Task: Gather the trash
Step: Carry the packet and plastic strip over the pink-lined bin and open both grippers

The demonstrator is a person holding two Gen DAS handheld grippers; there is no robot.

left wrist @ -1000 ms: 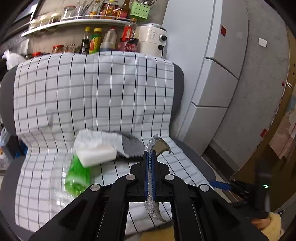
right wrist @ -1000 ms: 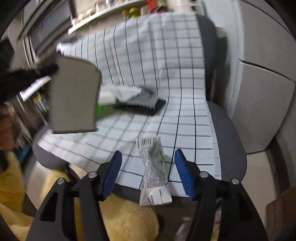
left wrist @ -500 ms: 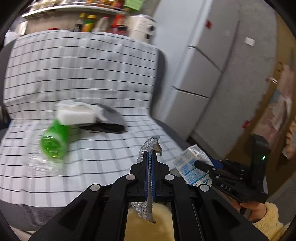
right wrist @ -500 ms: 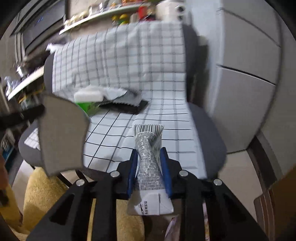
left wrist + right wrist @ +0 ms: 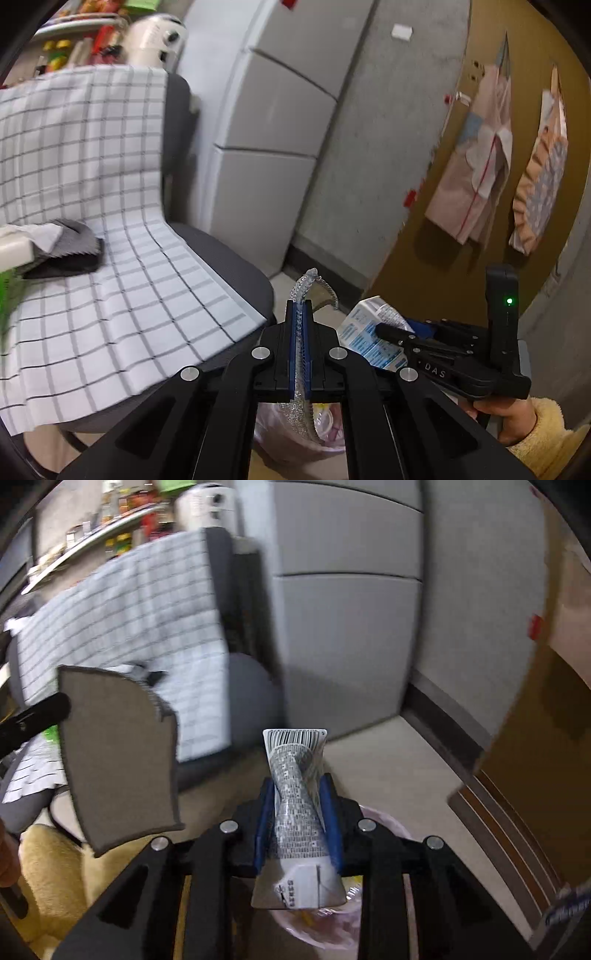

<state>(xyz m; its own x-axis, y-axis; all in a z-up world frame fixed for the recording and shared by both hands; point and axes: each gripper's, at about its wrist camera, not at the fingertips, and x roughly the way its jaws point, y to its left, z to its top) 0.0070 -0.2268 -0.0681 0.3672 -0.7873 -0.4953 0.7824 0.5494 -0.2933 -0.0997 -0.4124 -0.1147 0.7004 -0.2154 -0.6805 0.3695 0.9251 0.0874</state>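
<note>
Currently: left gripper pinches grey fabric scrap edgewise | right gripper squeezes crushed carton | both poised above pink-lined bin, ready for dropping.

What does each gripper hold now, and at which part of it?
The left gripper pinches a flat grey abrasive sheet edge-on near its middle. The right gripper squeezes a crushed small white printed drink carton at its middle.

Crushed carton, grey pad
</note>
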